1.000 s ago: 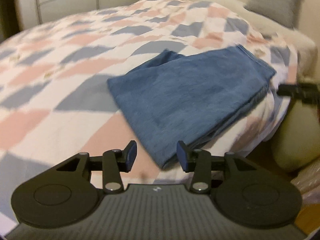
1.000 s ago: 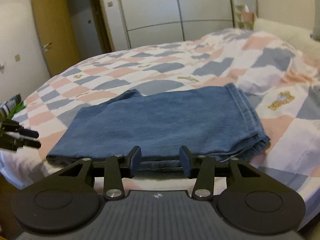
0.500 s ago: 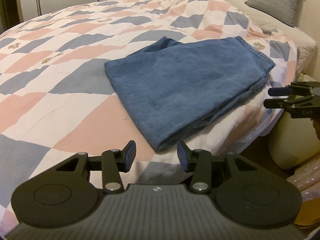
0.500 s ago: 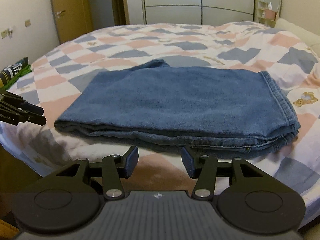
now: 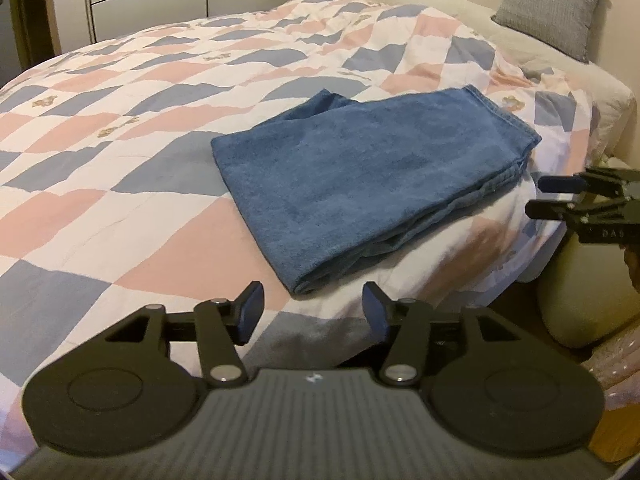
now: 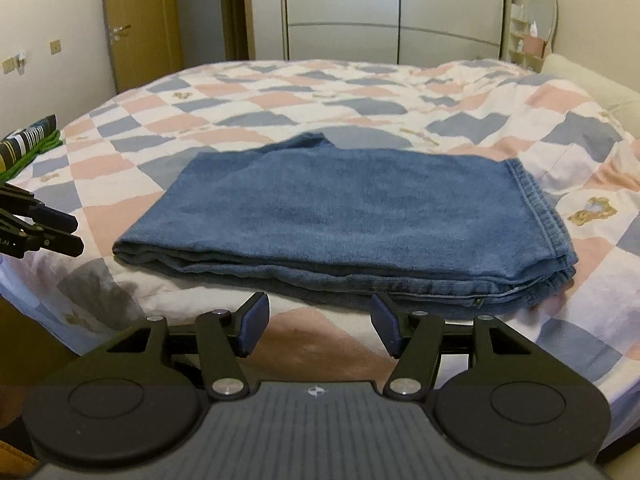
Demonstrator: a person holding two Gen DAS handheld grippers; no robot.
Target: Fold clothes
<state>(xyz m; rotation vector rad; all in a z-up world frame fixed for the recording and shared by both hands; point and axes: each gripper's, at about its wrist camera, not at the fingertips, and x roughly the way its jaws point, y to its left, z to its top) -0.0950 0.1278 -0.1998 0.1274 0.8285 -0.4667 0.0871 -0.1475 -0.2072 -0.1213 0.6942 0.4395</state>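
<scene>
denim jeans point(image 6: 352, 216) beyond open tongs point(image 6: 320, 326)

Each black claw point(image 5: 310, 312) point(image 6: 318, 324) has blue-padded fingers, silver pivot screws, ribbed grey housing.

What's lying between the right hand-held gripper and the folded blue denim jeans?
Nothing but bare checked quilt between right hand-held gripper and jeans, in the right wrist view.
</scene>
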